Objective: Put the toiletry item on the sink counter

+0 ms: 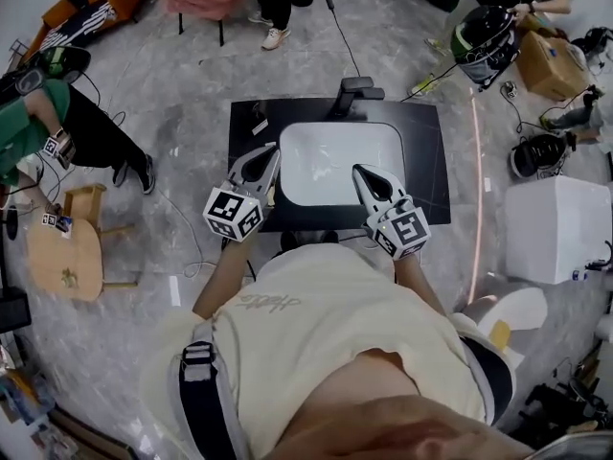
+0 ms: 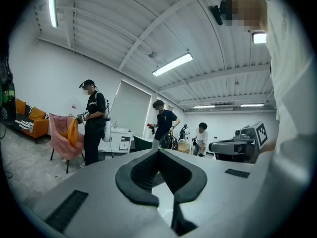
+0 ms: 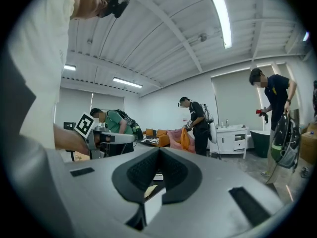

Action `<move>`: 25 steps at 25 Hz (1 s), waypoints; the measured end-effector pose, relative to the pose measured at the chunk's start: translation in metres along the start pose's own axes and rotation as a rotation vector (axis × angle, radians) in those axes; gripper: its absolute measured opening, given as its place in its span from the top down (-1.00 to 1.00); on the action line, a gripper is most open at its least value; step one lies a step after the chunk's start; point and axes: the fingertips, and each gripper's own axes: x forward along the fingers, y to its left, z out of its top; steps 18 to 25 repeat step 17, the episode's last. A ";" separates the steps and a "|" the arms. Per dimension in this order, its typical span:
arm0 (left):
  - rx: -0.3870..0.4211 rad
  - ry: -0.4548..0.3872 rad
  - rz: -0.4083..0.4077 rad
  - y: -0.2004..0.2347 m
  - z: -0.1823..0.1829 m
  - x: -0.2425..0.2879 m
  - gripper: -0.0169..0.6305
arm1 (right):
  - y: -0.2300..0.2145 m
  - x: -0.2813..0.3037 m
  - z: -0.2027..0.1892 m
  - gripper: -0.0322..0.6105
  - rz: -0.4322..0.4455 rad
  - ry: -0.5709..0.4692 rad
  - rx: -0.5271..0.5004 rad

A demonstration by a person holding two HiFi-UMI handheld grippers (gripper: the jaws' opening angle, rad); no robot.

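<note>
Claws both clenched empty, left claw [image 1: 272,150] and right claw [image 1: 359,170] pointing forward above sink counter [image 1: 429,166].

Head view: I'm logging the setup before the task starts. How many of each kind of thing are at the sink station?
Grippers: 2, the left gripper and the right gripper
Black counter: 1
White basin: 1
Black faucet: 1
Total: 5
</note>
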 end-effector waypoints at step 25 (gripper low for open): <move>-0.008 0.003 -0.015 0.012 -0.006 0.020 0.94 | -0.018 0.017 -0.012 0.92 -0.004 0.031 -0.010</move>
